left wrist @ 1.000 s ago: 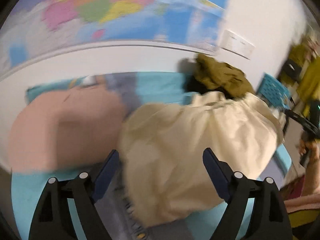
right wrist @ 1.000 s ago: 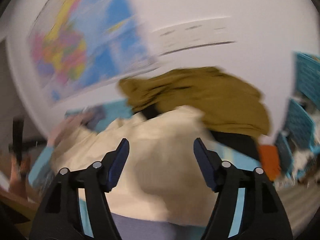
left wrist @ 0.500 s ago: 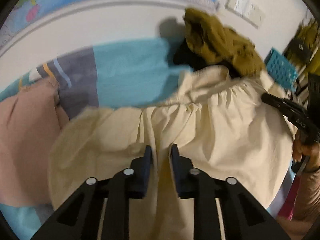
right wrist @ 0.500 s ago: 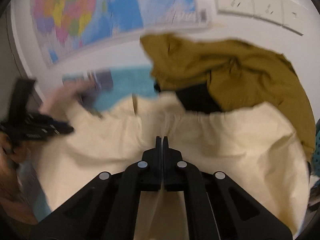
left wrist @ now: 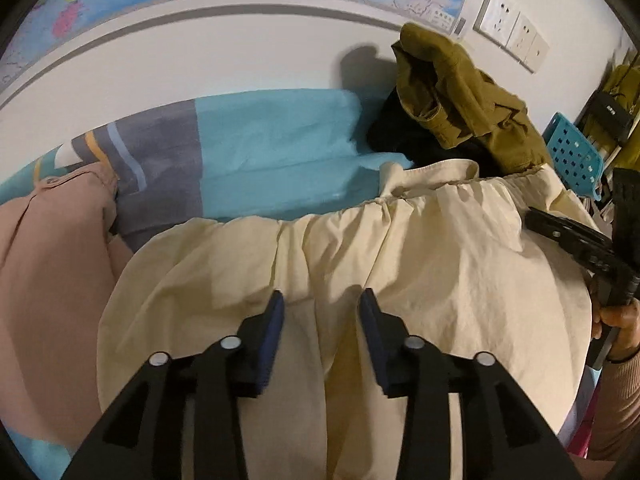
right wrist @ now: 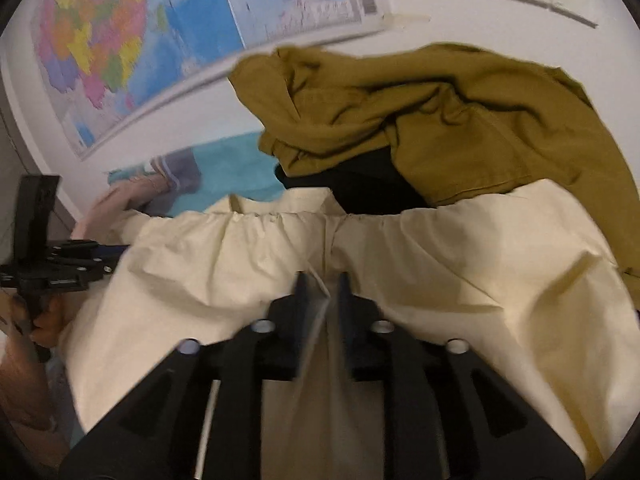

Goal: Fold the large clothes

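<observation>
A large cream garment (left wrist: 440, 264) with a gathered elastic edge lies spread on a blue bedsheet (left wrist: 272, 148). My left gripper (left wrist: 320, 296) hovers low over its near part, jaws opening; a crease of the cloth runs between the fingers, and the pads are not pressing it. My right gripper (right wrist: 322, 278) is over the same cream garment (right wrist: 460, 260), jaws opening a little, with a blurred fold of fabric standing between them. Each wrist view shows the other gripper at the picture's edge, held in a hand.
An olive garment (right wrist: 440, 120) is heaped on a black one (right wrist: 368, 184) against the wall behind the cream cloth. A pink garment (left wrist: 52, 260) lies at the left. A blue perforated basket (left wrist: 576, 156) stands at the right. Map and wall sockets (left wrist: 508, 28) are behind.
Both grippers came down onto the cream garment and closed on folds of it half a second ago. Their jaws have since parted again.
</observation>
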### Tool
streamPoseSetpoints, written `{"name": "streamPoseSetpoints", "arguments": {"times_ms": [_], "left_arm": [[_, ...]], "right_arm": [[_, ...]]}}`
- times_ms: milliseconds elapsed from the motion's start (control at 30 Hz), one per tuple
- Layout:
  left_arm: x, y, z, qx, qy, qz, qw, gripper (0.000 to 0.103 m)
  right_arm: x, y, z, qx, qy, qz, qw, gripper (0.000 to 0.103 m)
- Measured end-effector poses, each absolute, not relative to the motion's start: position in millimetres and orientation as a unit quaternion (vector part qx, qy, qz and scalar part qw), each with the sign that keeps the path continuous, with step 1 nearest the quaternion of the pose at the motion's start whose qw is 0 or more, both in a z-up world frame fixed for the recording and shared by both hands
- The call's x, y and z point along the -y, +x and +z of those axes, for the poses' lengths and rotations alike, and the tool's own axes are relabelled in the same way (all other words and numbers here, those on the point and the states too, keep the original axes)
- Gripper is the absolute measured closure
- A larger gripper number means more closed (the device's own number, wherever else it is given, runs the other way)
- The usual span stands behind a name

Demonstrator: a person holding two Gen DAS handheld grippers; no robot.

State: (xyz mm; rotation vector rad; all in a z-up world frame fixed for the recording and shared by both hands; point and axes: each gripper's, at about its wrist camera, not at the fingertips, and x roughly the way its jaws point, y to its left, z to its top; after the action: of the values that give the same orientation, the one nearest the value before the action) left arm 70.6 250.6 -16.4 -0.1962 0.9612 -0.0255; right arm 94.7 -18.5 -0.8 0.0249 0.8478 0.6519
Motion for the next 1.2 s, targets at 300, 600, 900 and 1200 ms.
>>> {"name": "streamPoseSetpoints", "arguments": {"times_ms": [300, 600, 900, 1200], "left_arm": [[-239, 27, 1, -0.415, -0.046, 0.014, 0.909, 0.04], [-235, 17, -13, -0.425, -0.027, 0.031, 0.904, 0.039], [-233, 11, -12, -0.426, -0.025, 0.039, 0.904, 0.035], [-241, -26, -14, -0.418, -0.045, 0.013, 0.907, 0.034]], "right_arm": [[96, 42, 27, -0.361, 0.054, 0.307, 0.879, 0.062], [132, 66, -24, -0.412, 0.093, 0.238, 0.875, 0.068], [135, 37, 5, -0.379, 0.093, 0.266, 0.881, 0.064], [127, 22, -6, -0.396, 0.067, 0.283, 0.871, 0.066]]}}
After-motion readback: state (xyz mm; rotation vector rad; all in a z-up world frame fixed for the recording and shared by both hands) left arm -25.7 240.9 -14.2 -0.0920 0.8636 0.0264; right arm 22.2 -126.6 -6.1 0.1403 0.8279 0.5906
